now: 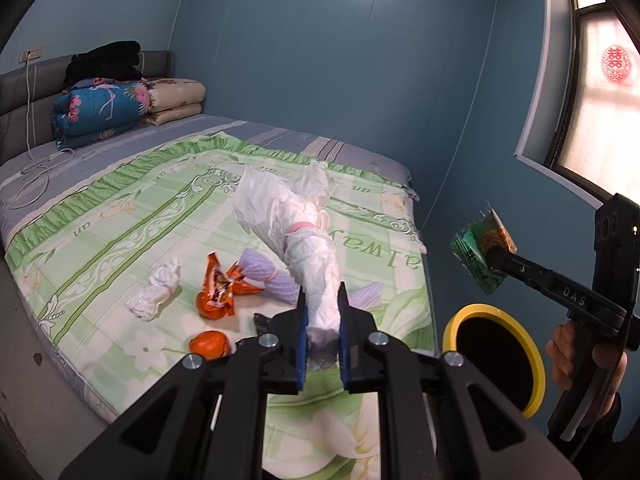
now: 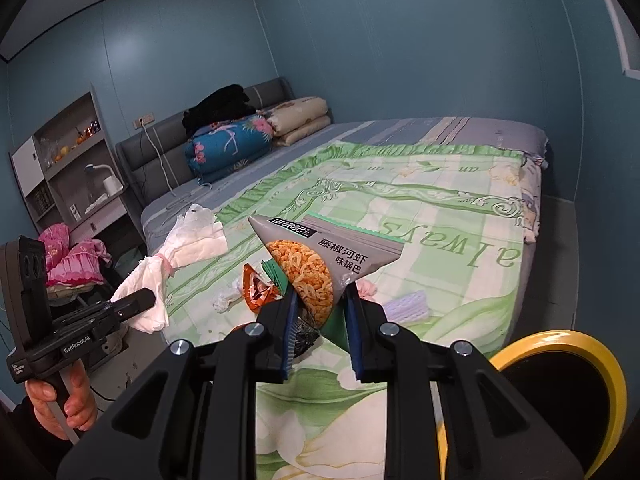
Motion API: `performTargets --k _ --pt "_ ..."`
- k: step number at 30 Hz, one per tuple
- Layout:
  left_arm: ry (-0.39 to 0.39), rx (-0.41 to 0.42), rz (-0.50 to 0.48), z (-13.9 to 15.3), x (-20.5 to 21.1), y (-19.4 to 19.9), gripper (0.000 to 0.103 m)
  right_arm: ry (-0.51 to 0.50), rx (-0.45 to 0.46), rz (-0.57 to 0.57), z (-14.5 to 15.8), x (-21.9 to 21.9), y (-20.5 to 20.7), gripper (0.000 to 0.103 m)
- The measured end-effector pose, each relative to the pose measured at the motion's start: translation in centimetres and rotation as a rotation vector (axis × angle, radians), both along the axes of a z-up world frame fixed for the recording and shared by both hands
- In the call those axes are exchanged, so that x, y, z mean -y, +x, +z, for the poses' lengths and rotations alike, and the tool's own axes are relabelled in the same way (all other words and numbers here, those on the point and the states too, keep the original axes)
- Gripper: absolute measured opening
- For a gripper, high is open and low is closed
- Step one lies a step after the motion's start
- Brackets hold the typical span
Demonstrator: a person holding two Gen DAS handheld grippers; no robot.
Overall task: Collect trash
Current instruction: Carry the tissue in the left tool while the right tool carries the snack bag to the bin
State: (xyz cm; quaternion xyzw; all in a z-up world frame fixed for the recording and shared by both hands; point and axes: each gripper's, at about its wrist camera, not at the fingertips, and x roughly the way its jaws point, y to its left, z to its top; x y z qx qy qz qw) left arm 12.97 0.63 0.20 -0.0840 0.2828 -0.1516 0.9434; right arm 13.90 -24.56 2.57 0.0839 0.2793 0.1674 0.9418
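My left gripper (image 1: 323,322) is shut on a white plastic bag (image 1: 298,216) tied with a pink band, held above the bed; it also shows in the right wrist view (image 2: 176,258). My right gripper (image 2: 320,322) is shut on a grey and green snack packet (image 2: 320,260), held in the air above the yellow-rimmed bin (image 1: 534,364), which also shows at the lower right of the right wrist view (image 2: 600,364). On the green quilt (image 1: 120,216) lie an orange wrapper (image 1: 218,286), a white crumpled bag (image 1: 158,292), a purple foam net (image 1: 266,274) and an orange peel (image 1: 210,344).
Folded quilts (image 1: 104,110) and black clothes (image 1: 106,62) are stacked at the headboard. A white cable (image 1: 36,168) trails over the bed. A shelf unit (image 2: 68,168) and pink clothes (image 2: 72,258) stand left of the bed. A window (image 1: 600,92) is on the right wall.
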Motion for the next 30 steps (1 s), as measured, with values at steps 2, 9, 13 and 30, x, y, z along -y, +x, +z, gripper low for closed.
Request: performTargets --k 2,9,13,30 --pt "-0.009 0.008 -0.017 0.4 0.9 -0.1 0.011 0.004 0.01 -0.016 0.3 0.9 -0.6 0.021" --pt "-0.012 0.037 -0.071 1.6 4.6 -0.2 0.011 0.024 0.054 -0.078 1.5 4.4 -3.0 0.021" --pt "0.009 0.056 -0.108 2.1 7.1 -0.5 0.011 0.033 0.069 -0.119 1.7 6.4 -3.9 0.021" --pt "0.062 0.04 -0.259 1.7 15.4 0.0 0.011 0.11 0.081 -0.267 0.9 13.8 -6.4 0.022"
